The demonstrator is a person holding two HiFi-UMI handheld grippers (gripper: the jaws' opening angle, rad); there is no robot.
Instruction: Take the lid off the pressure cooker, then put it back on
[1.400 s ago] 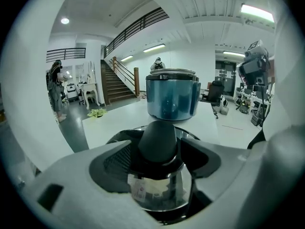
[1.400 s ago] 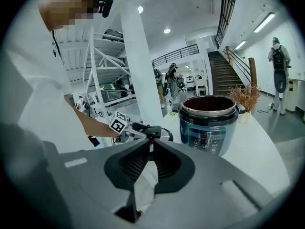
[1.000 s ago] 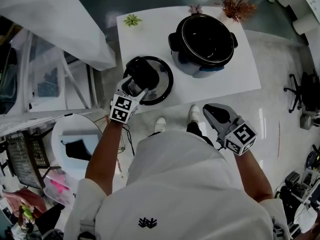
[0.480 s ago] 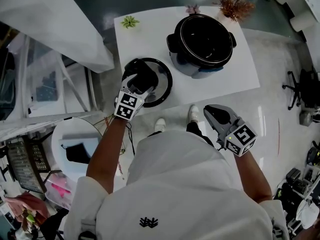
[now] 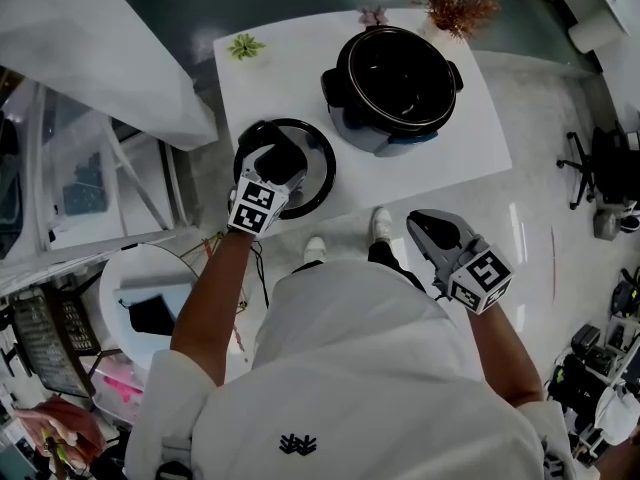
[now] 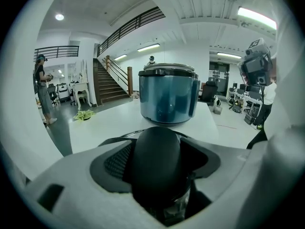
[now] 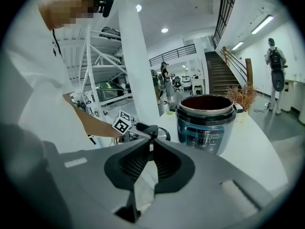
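The black pressure cooker lid (image 5: 316,164) lies flat on the white table (image 5: 470,138) near its front left edge. My left gripper (image 5: 279,160) is over the lid's middle and shut on the lid's black handle (image 6: 156,159), which fills the gap between its jaws. The open cooker pot (image 5: 395,80) stands behind and to the right, seen as a blue body (image 6: 167,97) and with its dark inside showing (image 7: 208,122). My right gripper (image 5: 421,224) hangs shut and empty off the table's front edge, close to my body (image 7: 151,144). From there the lid (image 7: 161,132) shows at left.
A small green plant (image 5: 245,45) and a reddish dried plant (image 5: 455,3) stand at the table's back edge. A white sheet-covered rack (image 5: 90,58) and a round white stand (image 5: 150,288) are at left. An office chair (image 5: 600,173) is at right. People stand far off.
My left gripper has pushed a little farther in over the lid's middle. The head view has drifted, so table and pot sit slightly more to the left. The right gripper has held still.
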